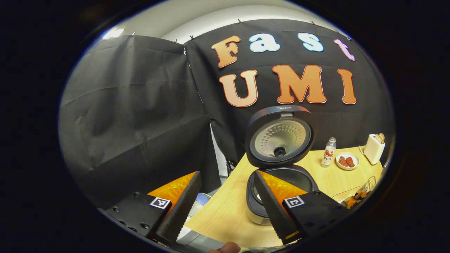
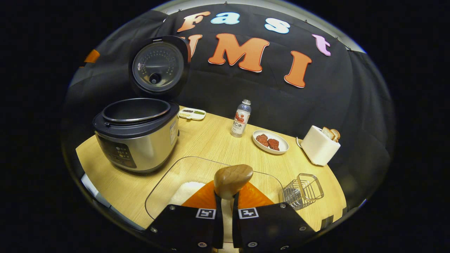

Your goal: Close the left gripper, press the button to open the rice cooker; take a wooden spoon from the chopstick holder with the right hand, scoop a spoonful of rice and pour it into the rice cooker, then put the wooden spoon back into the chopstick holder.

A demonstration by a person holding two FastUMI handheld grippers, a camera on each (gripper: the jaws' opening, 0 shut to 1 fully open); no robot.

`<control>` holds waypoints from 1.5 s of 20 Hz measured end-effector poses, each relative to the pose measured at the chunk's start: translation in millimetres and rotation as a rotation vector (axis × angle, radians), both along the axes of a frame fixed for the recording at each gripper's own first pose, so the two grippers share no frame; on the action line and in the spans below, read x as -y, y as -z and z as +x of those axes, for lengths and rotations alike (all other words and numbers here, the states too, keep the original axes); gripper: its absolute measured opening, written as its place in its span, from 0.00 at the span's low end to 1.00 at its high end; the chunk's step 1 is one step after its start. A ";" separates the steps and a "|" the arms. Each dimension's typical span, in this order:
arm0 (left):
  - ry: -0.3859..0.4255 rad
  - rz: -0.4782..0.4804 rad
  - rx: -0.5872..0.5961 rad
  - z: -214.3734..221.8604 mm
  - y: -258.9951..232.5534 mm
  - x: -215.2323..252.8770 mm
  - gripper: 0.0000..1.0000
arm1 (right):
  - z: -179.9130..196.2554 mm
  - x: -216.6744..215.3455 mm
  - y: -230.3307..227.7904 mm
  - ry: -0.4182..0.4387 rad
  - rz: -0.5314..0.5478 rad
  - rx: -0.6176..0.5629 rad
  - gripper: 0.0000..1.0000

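The rice cooker (image 2: 137,137) stands open at the table's left, its lid (image 2: 158,65) upright and the inner pot dark inside. My right gripper (image 2: 225,198) is shut on the wooden spoon (image 2: 232,179), whose brown bowl sticks out past the fingertips above a glass dish (image 2: 165,182) holding white rice (image 2: 186,191). No rice shows on the spoon. The wire chopstick holder (image 2: 304,191) lies just right of the dish. In the left gripper view my left gripper (image 1: 226,174) is open, held off the table's left edge. The open cooker (image 1: 291,177) sits behind its right finger (image 1: 270,207).
At the back of the wooden table (image 2: 211,140) are a small tray (image 2: 191,113), a water bottle (image 2: 240,119), a plate of red food (image 2: 270,142) and a white toaster (image 2: 320,146) with bread. Black cloth walls close in behind and to the left.
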State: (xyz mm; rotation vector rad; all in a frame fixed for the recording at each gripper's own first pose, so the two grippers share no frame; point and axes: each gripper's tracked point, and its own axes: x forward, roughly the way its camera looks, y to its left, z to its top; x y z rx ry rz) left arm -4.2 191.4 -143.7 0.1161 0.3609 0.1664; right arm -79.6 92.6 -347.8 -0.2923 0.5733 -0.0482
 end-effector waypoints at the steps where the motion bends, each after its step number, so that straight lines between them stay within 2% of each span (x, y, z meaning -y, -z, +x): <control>1: -0.004 -0.003 -0.001 -1.3 0.4 -2.7 1.00 | 0.4 -0.6 -0.7 0.008 0.000 0.002 0.09; 3: -0.006 -0.013 -0.003 -2.0 2.0 -4.9 0.97 | 2.4 -1.4 1.1 0.021 0.005 0.001 0.10; 6: 0.002 -0.009 -0.003 -5.6 3.7 -5.4 0.97 | 4.4 -4.3 1.2 0.030 0.005 -0.010 0.10; 7: 0.004 -0.007 -0.003 -5.8 2.5 -5.6 1.00 | 6.0 -3.8 0.2 0.043 0.013 -0.010 0.09; 8: 0.003 -0.005 -0.001 -5.1 3.6 -7.2 0.97 | 7.2 -3.4 0.5 0.053 0.022 -0.013 0.10; 9: 0.001 -0.007 -0.002 -6.1 4.6 -9.1 1.00 | 7.9 -2.1 -0.2 0.063 0.031 -0.016 0.10; 10: -0.003 -0.012 -0.002 -5.8 4.5 -10.9 0.97 | 8.8 -1.7 -0.5 0.076 0.049 -0.022 0.10; 13: -0.010 -0.029 -0.005 -5.7 7.8 -14.2 1.00 | 12.2 -3.0 -2.4 0.112 0.100 -0.031 0.09; 18: -0.002 -0.027 -0.004 -0.9 9.4 -16.6 0.97 | 13.4 -8.9 -2.2 0.127 0.146 -0.046 0.09; 21: 0.008 -0.031 -0.008 2.2 11.9 -16.3 1.00 | 13.9 -10.9 -2.7 0.155 0.223 -0.057 0.09; 23: 0.020 -0.029 -0.012 5.2 14.2 -16.2 0.97 | 14.5 -13.1 -2.7 0.176 0.277 -0.065 0.09; 24: 0.028 -0.028 -0.013 7.2 13.2 -16.0 1.00 | 14.5 -12.0 -3.5 0.184 0.288 -0.063 0.09; 25: 0.033 -0.025 -0.012 9.0 13.8 -15.8 0.97 | 13.7 -12.2 -3.3 0.186 0.294 -0.066 0.09; 30: 0.064 -0.016 -0.018 15.8 15.2 -12.6 1.00 | 14.3 -14.4 -2.9 0.223 0.377 -0.067 0.09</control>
